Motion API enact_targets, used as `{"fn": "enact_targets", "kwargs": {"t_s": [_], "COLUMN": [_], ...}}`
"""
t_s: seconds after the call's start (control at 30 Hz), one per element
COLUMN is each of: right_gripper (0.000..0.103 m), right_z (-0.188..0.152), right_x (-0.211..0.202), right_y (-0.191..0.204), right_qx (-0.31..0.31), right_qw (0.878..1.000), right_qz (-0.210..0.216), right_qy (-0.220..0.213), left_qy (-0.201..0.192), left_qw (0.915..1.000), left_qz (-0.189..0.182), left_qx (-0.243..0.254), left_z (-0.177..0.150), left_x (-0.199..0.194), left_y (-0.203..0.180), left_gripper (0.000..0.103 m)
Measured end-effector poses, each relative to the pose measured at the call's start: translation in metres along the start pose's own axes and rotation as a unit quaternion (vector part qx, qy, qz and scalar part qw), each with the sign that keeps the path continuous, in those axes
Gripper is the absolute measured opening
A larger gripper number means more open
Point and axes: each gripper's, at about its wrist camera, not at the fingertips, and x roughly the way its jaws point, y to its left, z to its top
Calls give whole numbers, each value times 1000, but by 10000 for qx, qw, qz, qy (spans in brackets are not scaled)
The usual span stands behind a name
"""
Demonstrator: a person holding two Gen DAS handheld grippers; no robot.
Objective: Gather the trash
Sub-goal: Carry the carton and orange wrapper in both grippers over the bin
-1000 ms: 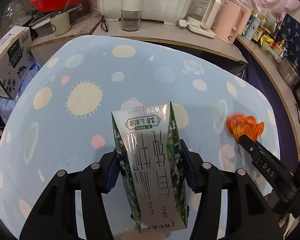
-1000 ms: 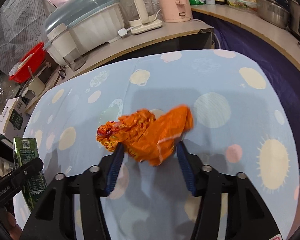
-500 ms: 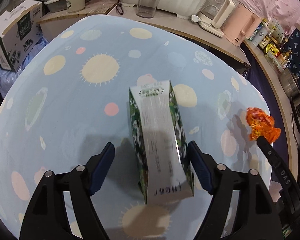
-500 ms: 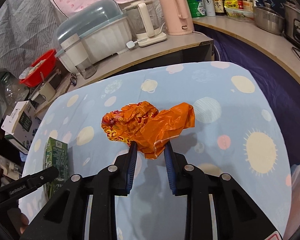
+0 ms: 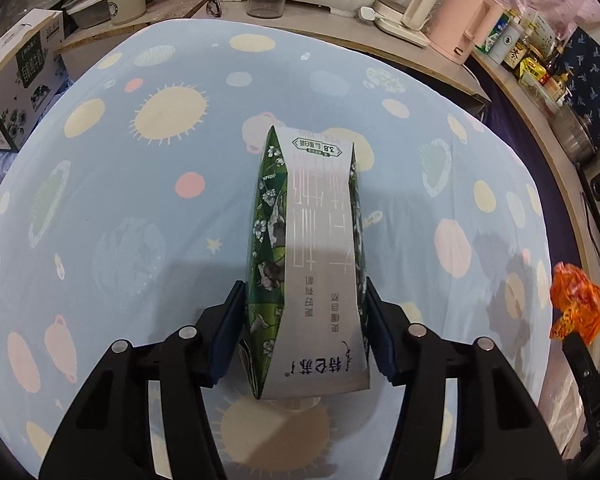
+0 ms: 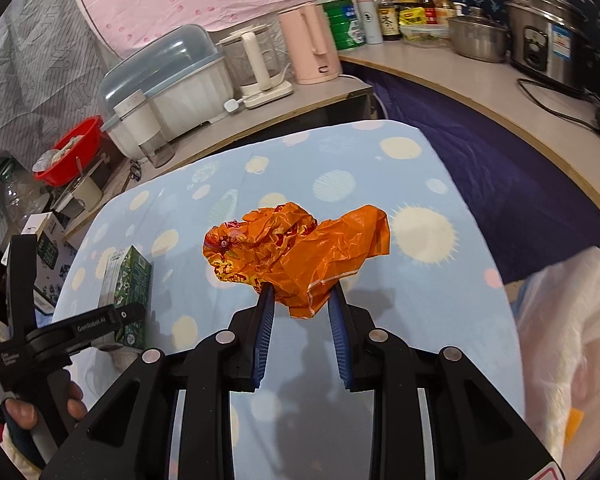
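Observation:
A green and silver milk carton (image 5: pixel 312 208) stands on the blue spotted tablecloth (image 5: pixel 140 220). My left gripper (image 5: pixel 303 284) is closing on it, and both blue pads press its sides. The right wrist view shows the same carton (image 6: pixel 128 280) at the left, with the left gripper (image 6: pixel 134 314) and a hand behind it. A crumpled orange wrapper (image 6: pixel 296 244) hangs above the cloth, and my right gripper (image 6: pixel 300 292) is shut on its lower edge. In the left wrist view the wrapper (image 5: pixel 576 304) shows at the far right.
A white plastic bag (image 6: pixel 572 340) bulges at the table's right edge. Behind the table, a counter holds a pink kettle (image 6: pixel 312 48), a covered dish rack (image 6: pixel 168 80) and a red basin (image 6: pixel 72 152). A cardboard box (image 5: pixel 16 80) stands left of the table.
The left jaws spread wide off the carton, then came back onto its sides. The right jaws shut on the orange wrapper and carried it up off the cloth.

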Motion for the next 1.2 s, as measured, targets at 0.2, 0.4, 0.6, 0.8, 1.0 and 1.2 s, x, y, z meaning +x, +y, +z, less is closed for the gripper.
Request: {"fn": "enact_targets", "kwargs": {"t_s": [0.2, 0.4, 0.6, 0.8, 1.0, 1.2], "right_gripper": [26, 26, 26, 26, 26, 26], "right_z": [-31, -58, -78, -97, -112, -123], "right_x": [-37, -76, -119, -158, -190, -215], "right_y": [-24, -52, -89, -125, -154, -184], "right_qx": [397, 624, 864, 1111, 1302, 1508], "right_qw": [9990, 9972, 9938, 9888, 9835, 9781], "right_qz": [-135, -331, -549, -753, -922, -1047], "right_qy": [-129, -249, -437, -653, -856, -984], "left_qy": [58, 48, 3, -78, -170, -239], "left_qw": [9992, 9964, 9908, 9822, 9727, 9623], "left_qz": [-95, -324, -604, -864, -1082, -1228], "left_qx": [381, 787, 1209, 1664, 2046, 2414], "left_z": [-20, -47, -84, -119, -149, -175], "left_x": [-16, -42, -73, -103, -126, -142], "left_y": [-13, -38, -71, -109, -148, -183], "left_gripper": [53, 53, 53, 53, 53, 53]}}
